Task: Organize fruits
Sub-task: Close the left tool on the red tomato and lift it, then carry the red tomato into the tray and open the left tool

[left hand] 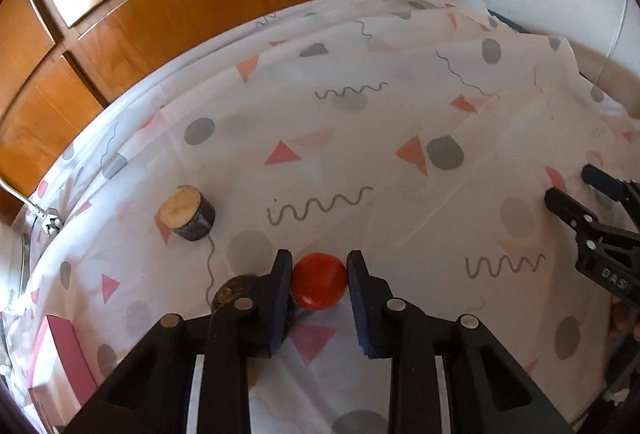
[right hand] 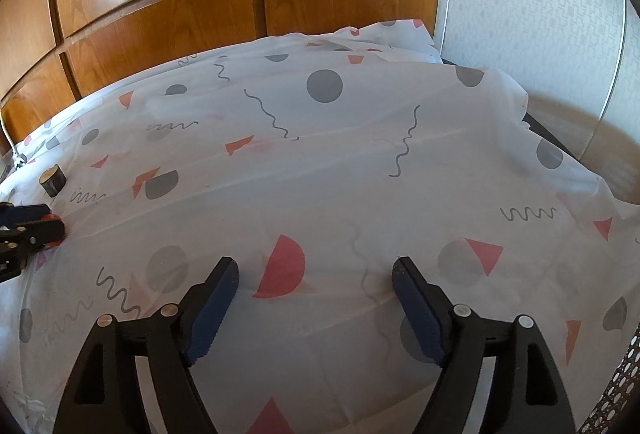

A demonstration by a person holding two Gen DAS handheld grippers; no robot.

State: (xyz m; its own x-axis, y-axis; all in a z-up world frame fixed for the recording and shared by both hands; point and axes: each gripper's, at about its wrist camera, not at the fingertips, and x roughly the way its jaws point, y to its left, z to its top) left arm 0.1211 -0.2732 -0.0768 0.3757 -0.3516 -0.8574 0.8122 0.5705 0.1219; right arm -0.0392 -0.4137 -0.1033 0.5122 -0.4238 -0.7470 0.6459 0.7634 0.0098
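A round red fruit [left hand: 319,284] rests on the patterned white cloth [left hand: 360,138]. My left gripper [left hand: 320,268] is shut on it, one pad pressed against each side. In the right wrist view the left gripper [right hand: 54,220] shows at the left edge, with a sliver of the red fruit [right hand: 49,219] between its tips. My right gripper [right hand: 316,266] hovers open over the cloth [right hand: 320,174] with nothing between its fingers. The left wrist view catches the right gripper [left hand: 570,182] at the right edge.
A short wooden log piece [left hand: 187,213] lies on the cloth left of the fruit, and a brown round thing [left hand: 232,292] peeks from behind the left finger. A pink box [left hand: 68,358] sits at the lower left. A wicker basket rim [right hand: 616,390] shows lower right. Wooden doors [right hand: 160,14] stand behind.
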